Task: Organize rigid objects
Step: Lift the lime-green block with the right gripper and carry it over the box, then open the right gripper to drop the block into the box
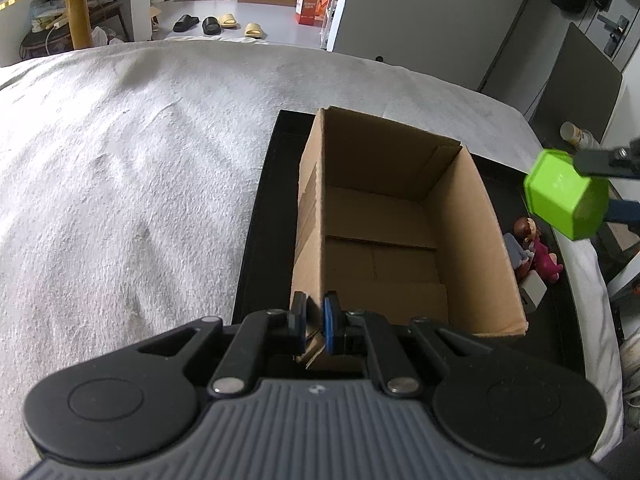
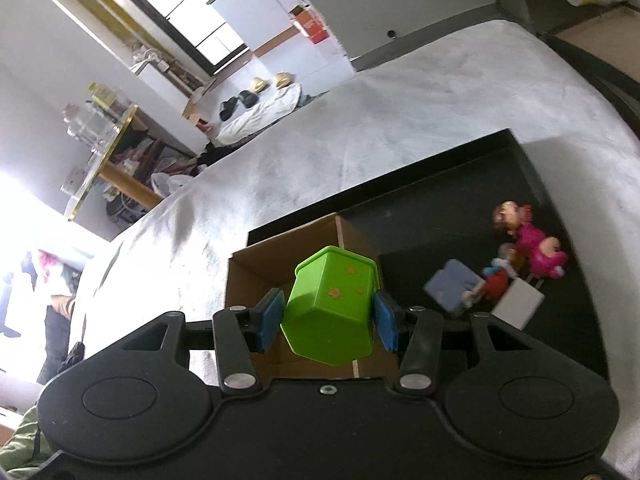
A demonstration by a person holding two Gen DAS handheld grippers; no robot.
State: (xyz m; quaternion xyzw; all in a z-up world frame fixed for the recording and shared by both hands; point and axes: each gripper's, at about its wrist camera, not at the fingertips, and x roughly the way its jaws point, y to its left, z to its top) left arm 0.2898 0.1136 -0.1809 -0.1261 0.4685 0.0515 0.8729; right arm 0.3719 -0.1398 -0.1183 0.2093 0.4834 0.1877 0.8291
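Above the black rectangular tray point(image 2: 460, 184) laid on the white fleecy cover point(image 1: 120, 160), a bright green hexagonal plastic cup with small orange flower marks point(image 2: 330, 304) is carried by the right gripper point(image 2: 329, 320), whose blue pads are pressed against two opposite side walls of the cup, which is held tilted, its rim pointing away from the camera. The step in hand is judged to be the transfer of this cup toward the open brown cardboard box point(image 1: 384, 216), which stands on the tray and is seen to be empty inside. In the left wrist view the cup is shown clear of the box, off its right wall and above the tray; in the right wrist view it overlaps the box corner. The left gripper point(image 1: 314, 322) is closed on the near wall of the box, its two pads pinching the cardboard edge, so the box is evidently being steadied. Both grippers are angled downward, the right one rolled so that the room appears slanted in its view. For the next move, the cup would have to be brought over the box opening, lowered and released, without the wall being struck. Remaining on the tray beside the box are small figurines, one in pink point(image 2: 536, 248), a pale blue block point(image 2: 452, 286) and a white cuboid point(image 2: 518, 306)
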